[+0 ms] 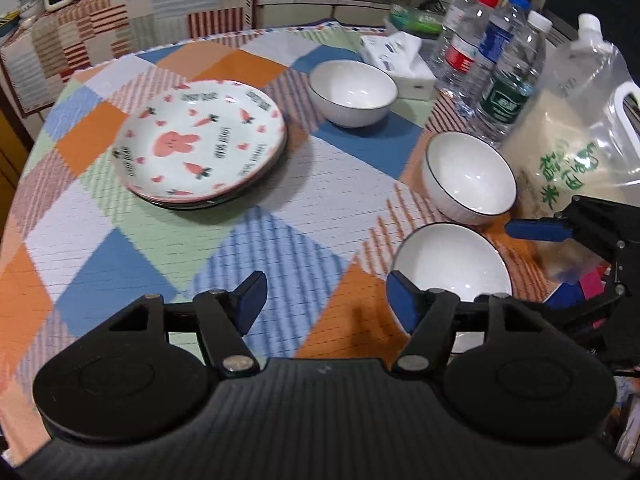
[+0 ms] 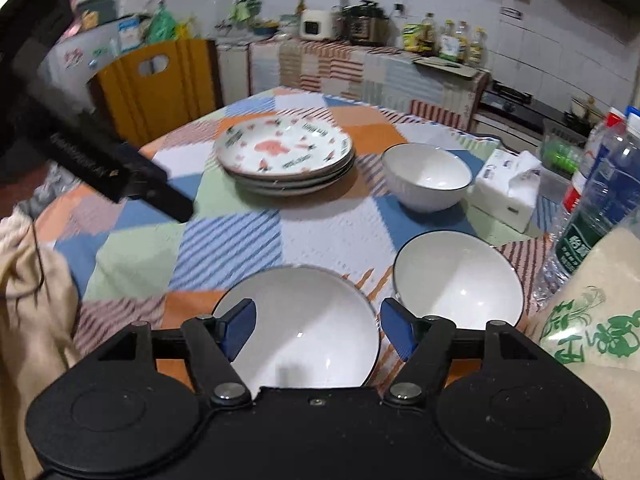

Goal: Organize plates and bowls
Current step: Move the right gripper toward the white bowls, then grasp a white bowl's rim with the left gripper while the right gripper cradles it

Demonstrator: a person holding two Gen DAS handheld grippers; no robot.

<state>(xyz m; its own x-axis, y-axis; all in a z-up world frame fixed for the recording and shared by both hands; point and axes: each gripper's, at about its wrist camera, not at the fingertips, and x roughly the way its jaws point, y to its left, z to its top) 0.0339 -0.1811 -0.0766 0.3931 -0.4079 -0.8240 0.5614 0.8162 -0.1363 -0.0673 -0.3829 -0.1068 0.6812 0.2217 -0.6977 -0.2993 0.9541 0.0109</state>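
A stack of carrot-and-rabbit plates (image 1: 200, 144) (image 2: 286, 152) sits mid-table. Three white bowls with dark rims stand to its right: a far bowl (image 1: 352, 92) (image 2: 426, 176), a middle bowl (image 1: 470, 176) (image 2: 458, 278) and a near bowl (image 1: 452, 264) (image 2: 300, 328). My left gripper (image 1: 326, 300) is open and empty above the cloth, its right finger by the near bowl's left rim. My right gripper (image 2: 318, 330) is open, hovering over the near bowl with its fingers on either side; it also shows in the left wrist view (image 1: 560, 232).
The table has a checkered cloth (image 1: 168, 256). Water bottles (image 1: 496, 60), a tissue box (image 1: 400, 60) and a rice bag (image 1: 572, 152) crowd the right side. A wooden chair (image 2: 156, 88) stands beyond the far edge. A counter with appliances (image 2: 360, 28) runs behind.
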